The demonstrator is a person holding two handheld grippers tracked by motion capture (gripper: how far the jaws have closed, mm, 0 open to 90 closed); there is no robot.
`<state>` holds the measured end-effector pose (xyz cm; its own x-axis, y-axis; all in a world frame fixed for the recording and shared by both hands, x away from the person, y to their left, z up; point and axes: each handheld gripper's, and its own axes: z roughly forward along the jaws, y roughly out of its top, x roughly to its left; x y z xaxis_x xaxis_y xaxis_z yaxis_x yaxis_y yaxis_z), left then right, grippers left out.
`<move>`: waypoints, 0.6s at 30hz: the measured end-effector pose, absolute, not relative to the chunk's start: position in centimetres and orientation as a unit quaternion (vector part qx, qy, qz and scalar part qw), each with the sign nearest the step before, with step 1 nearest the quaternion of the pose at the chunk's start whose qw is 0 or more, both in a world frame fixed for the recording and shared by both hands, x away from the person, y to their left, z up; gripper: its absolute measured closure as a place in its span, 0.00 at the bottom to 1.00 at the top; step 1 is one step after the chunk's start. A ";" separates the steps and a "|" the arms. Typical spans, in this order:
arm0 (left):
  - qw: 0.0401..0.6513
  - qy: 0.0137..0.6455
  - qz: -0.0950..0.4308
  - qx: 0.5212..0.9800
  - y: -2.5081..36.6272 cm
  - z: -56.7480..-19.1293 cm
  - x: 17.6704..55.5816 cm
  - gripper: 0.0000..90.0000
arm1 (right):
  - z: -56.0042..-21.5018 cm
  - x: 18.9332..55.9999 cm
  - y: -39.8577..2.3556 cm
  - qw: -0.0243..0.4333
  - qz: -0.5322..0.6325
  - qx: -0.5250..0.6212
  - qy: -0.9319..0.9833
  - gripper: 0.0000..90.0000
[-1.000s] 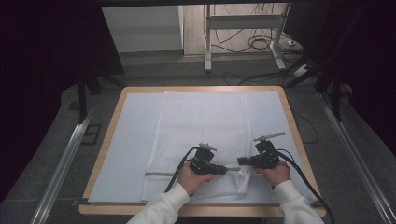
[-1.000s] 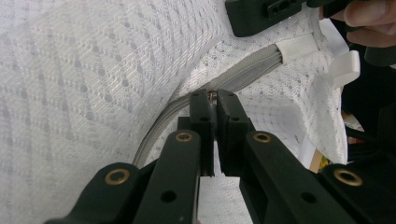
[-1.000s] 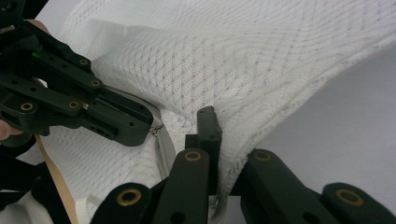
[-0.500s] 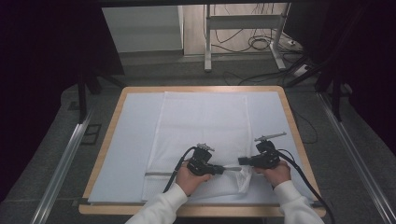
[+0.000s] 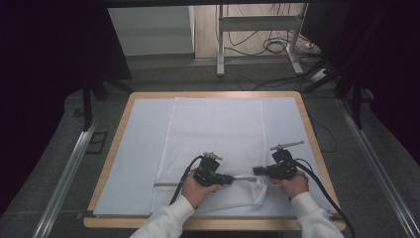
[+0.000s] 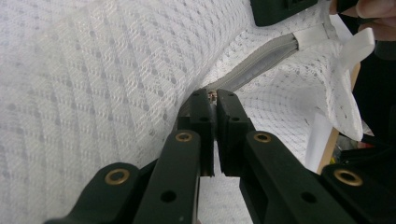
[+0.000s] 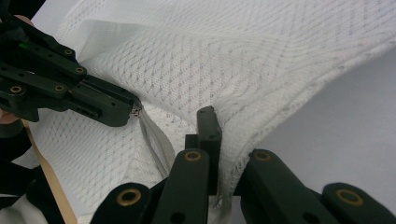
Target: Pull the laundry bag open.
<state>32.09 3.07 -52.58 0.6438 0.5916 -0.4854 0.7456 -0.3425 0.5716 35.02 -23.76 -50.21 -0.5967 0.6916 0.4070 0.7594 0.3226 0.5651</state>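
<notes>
A white mesh bag [image 5: 218,134] lies flat on the pale mat, its grey zipper [image 5: 245,179] running along the near end. My left gripper [image 5: 232,179] points right along that zipper. In the left gripper view, the left gripper [image 6: 213,95] is shut on the small metal zipper pull [image 6: 213,94], and the zipper tape [image 6: 261,63] leads away toward the right gripper [image 6: 280,9]. My right gripper [image 5: 256,171] faces left at the bag's near right corner. In the right gripper view, the right gripper [image 7: 218,133] is shut on a lifted fold of mesh [image 7: 261,70], with the left gripper [image 7: 133,109] opposite.
The table [image 5: 208,94] has a wooden rim and a pale blue mat [image 5: 141,144] under the bag. Cables trail from both grippers toward the near edge. Beyond the far edge are metal desk legs [image 5: 220,39] and floor cables [image 5: 277,47]. Metal rails [image 5: 69,168] flank the table.
</notes>
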 end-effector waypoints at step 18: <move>0.402 0.421 -0.100 0.807 4.4 -53.0 32.0 0.97 | -50.3 35.0 -23.8 0.044 -0.373 -0.448 -0.811 0.99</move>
